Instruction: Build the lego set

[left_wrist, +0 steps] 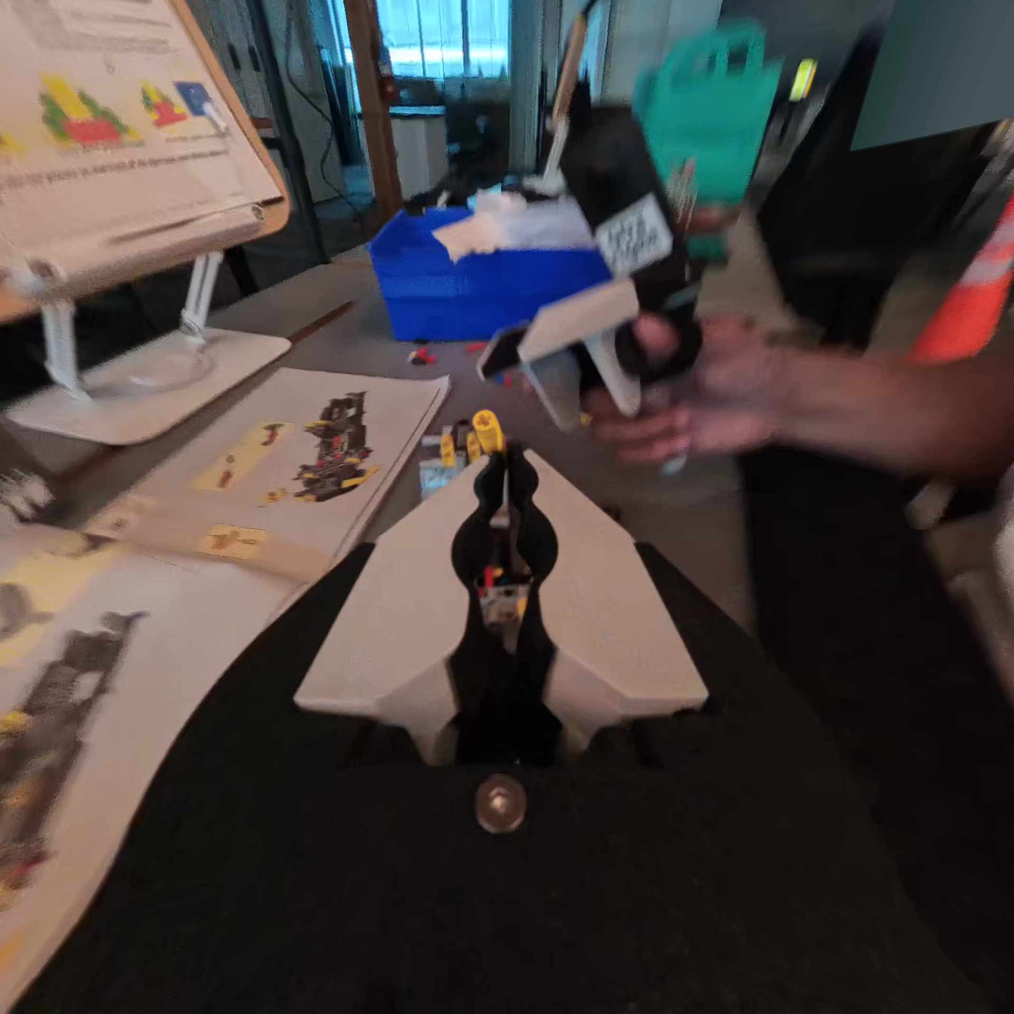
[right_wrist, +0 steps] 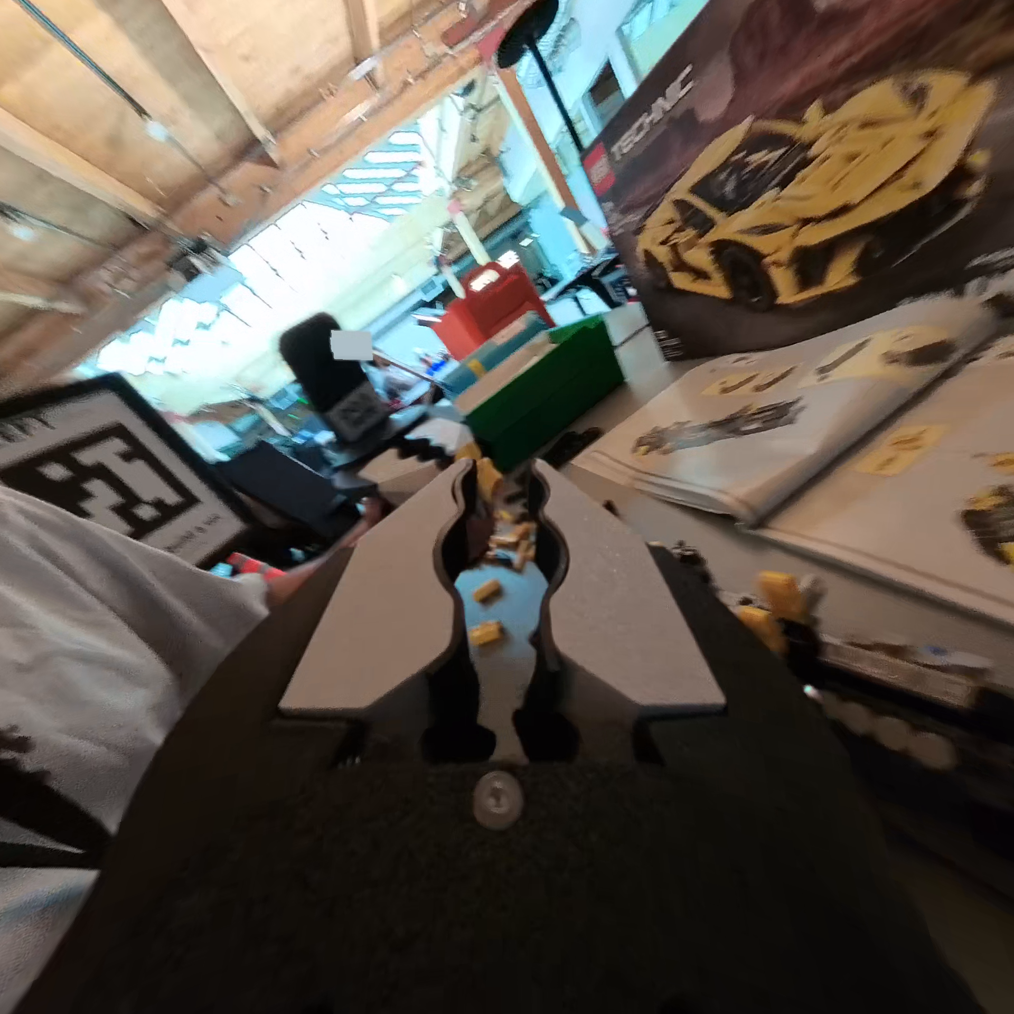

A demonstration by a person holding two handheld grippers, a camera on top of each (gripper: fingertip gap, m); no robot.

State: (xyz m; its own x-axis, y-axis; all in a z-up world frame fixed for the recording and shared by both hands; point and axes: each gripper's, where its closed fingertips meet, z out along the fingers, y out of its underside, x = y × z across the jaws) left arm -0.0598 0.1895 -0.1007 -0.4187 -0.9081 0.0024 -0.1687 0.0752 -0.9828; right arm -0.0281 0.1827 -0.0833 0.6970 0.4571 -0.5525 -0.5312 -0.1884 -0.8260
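Observation:
My left gripper (left_wrist: 505, 458) is shut on a small lego assembly (left_wrist: 455, 461) of grey, black and yellow parts. A yellow beam (left_wrist: 487, 431) sticks up just past the fingertips, and more of the assembly shows between the fingers. My right gripper (right_wrist: 505, 477) is open with a narrow gap, tilted over the table. It also shows in the left wrist view (left_wrist: 576, 373), held in a hand up and to the right of the assembly, blurred. Loose yellow pieces (right_wrist: 485, 632) lie on the table below it. A yellow part (right_wrist: 485, 477) sits by its left fingertip; whether they touch I cannot tell.
An open instruction booklet (left_wrist: 307, 455) lies left of the assembly and shows in the right wrist view (right_wrist: 768, 439). A blue bin (left_wrist: 472, 291), a stand holding a printed sheet (left_wrist: 110, 137), the set's box (right_wrist: 795, 192), a green box (right_wrist: 548, 395) and another part-built piece (right_wrist: 779, 598) are around. The tips of one gripper are about 4 cm away from the tips of the other.

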